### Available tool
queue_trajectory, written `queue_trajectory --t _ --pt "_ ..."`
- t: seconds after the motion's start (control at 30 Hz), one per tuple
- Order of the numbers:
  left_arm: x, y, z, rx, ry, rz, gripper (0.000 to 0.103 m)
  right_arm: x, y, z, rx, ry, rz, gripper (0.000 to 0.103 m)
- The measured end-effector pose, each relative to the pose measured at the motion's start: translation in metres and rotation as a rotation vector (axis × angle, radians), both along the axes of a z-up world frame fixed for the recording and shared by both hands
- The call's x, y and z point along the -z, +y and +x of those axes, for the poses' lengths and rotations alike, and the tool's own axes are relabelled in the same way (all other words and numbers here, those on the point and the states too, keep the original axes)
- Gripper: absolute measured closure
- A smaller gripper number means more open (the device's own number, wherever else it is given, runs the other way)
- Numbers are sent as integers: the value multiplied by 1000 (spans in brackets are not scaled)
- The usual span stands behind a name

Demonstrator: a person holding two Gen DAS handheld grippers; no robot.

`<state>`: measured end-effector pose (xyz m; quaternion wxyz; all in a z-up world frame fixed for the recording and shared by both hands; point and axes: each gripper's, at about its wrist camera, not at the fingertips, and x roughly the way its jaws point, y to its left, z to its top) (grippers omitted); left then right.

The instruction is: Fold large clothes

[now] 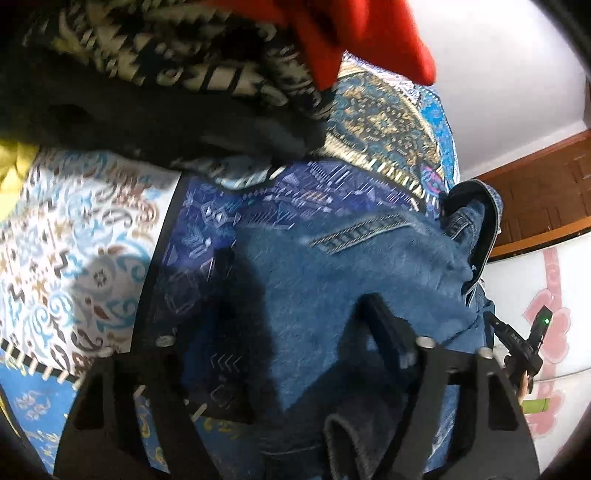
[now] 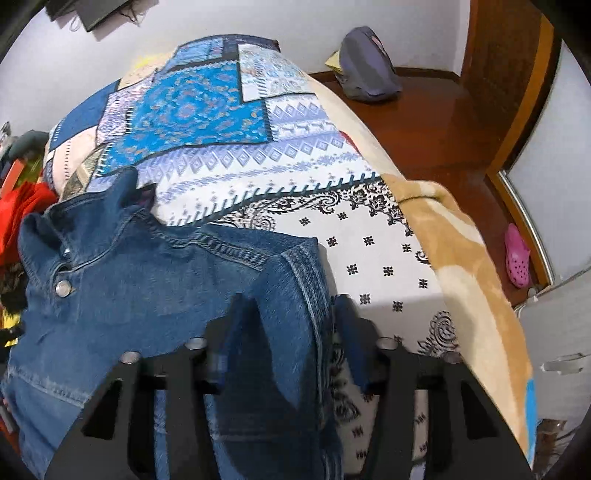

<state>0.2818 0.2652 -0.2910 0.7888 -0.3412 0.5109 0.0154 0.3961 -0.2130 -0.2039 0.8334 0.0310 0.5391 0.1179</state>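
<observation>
Denim jacket [image 2: 140,280] lies on the bed [image 2: 369,258] as I start a fold, right tool [image 2: 295,343] pinching its edge, left tool [image 1: 295,314] loose around the cloth, so next I squeeze left and lift.

Denim jacket [image 2: 147,280], glossy wood floor [image 2: 436,125]

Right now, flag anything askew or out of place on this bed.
The blue denim jacket lies rumpled on the patchwork bedspread, collar bunched up. Red and black-patterned clothes are heaped beside it. A pink clog lies alone on the floor.
</observation>
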Motion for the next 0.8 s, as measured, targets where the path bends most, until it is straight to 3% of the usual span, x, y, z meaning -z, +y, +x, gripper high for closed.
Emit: queue_trajectory --t 0.07,0.1,0.13,0.2,0.33,0.4,0.63,0.8 --pt "-7 -3 1 15 -18 39 58 0 1 -1 -1 -12 6 72" --pt "-12 -6 2 24 -29 63 76 -1 1 -2 -5 -9 10 77" --pt "-17 -9 2 34 -27 106 85 -3 0 -3 -2 -18 14 80" --pt "-26 -18 5 59 -32 184 94 -9 -1 -6 2 -51 35 86" --pt "-54 -41 8 113 -68 373 95 -32 2 -15 -24 -140 21 89" --pt "-71 -46 13 133 -101 405 95 -47 5 -18 -49 -180 22 90" --pt "-127 -35 53 140 -205 310 96 -84 11 -3 -67 -267 -13 91" --pt "-144 -43 97 148 -220 355 96 -99 17 22 -59 -311 -24 91"
